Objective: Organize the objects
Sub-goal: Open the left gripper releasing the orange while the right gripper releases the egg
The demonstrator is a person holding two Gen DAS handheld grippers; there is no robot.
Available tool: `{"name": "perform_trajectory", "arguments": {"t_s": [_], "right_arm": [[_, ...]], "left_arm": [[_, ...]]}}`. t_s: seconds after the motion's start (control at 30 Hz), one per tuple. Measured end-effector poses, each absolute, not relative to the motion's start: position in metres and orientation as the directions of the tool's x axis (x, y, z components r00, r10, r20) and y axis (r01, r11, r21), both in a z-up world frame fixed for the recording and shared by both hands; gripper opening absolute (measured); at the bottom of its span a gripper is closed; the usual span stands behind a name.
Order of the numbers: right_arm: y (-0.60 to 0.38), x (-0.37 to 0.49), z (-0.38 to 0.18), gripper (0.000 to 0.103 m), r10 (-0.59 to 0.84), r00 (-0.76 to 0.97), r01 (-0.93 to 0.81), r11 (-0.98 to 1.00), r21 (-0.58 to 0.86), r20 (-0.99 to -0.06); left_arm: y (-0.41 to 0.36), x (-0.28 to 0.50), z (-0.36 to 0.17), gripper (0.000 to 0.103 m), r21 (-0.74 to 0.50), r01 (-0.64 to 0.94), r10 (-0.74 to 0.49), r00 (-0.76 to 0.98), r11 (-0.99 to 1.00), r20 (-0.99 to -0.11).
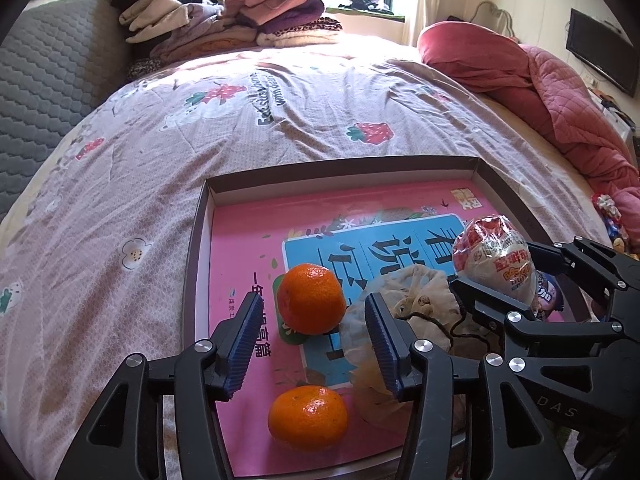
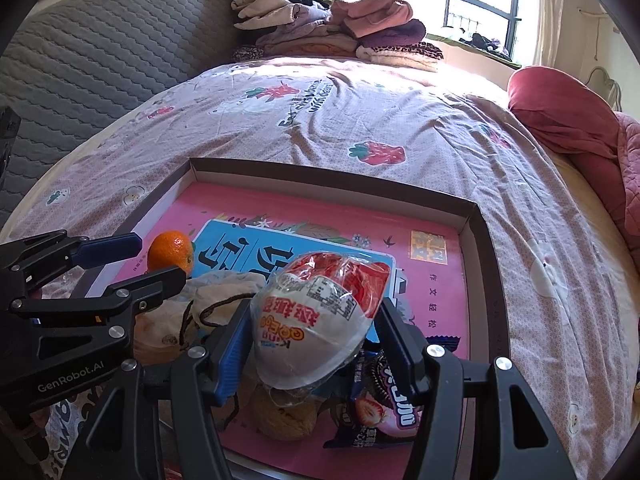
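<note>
1. two tangerines lie in the shallow cardboard tray (image 1: 200,240) on the bed: one tangerine (image 1: 311,299) sits farther in on the pink book cover, the other tangerine (image 1: 308,417) lies nearer the tray's near edge.
2. the left gripper (image 1: 316,344) hangs over the tray's left part with its blue-padded jaws spread; nothing is pinched, and the farther tangerine shows in the gap beyond the tips without touching either pad.
3. just right of the left gripper's right finger lies a crumpled cream drawstring bag (image 1: 416,304) with a dark cord, resting on the tray floor beside both fruits.
4. the right gripper (image 2: 316,332) pinches a plastic-wrapped egg-shaped snack (image 2: 320,316), white and red with printed labels, its pads pressing on both sides; the snack is held above the tray's contents.
5. under the held snack, in the right wrist view, sit a round brownish bun (image 2: 284,416) and a dark snack packet with a strawberry print (image 2: 376,400), both inside the tray at its near right part.
6. the tray rests on a pinkish bedspread (image 1: 280,128) printed with strawberries.
7. folded clothes (image 1: 224,16) are stacked at the far end of the bed, and a red quilt (image 1: 540,80) is bunched along the right side.
</note>
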State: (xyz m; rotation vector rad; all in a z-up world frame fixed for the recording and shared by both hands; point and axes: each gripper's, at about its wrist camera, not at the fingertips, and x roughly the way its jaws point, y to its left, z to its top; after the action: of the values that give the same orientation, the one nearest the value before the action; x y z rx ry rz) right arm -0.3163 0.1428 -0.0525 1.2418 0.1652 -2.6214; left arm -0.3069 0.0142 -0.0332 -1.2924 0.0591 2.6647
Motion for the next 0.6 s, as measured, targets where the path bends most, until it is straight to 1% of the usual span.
{"name": "perform_trajectory", "arguments": {"t_s": [0.27, 0.37, 0.6], "right_arm": [[0.1419, -0.3151, -0.0493, 0.06, -0.162, -0.618, 0.258, -0.966, -0.004, -0.77], [0.1418, -0.3147, -0.0485, 0.06, -0.16, -0.618, 0.257, -0.966, -0.005, -0.77], [0.1409, -0.3169, -0.0528, 0.06, -0.151, -0.603, 0.255, -0.967, -0.01, -0.783]], "left_arm": [[0.0136, -0.3053, -0.027, 0.055, -0.054, -0.183, 0.157, -0.611, -0.982, -0.776], [0.0135, -0.3045, -0.0247, 0.057, -0.055, -0.182, 0.157, -0.614, -0.982, -0.773], [0.0139, -0.3035, -0.0226, 0.057, -0.059, -0.186, 0.164, -0.616, -0.981, -0.771]]}}
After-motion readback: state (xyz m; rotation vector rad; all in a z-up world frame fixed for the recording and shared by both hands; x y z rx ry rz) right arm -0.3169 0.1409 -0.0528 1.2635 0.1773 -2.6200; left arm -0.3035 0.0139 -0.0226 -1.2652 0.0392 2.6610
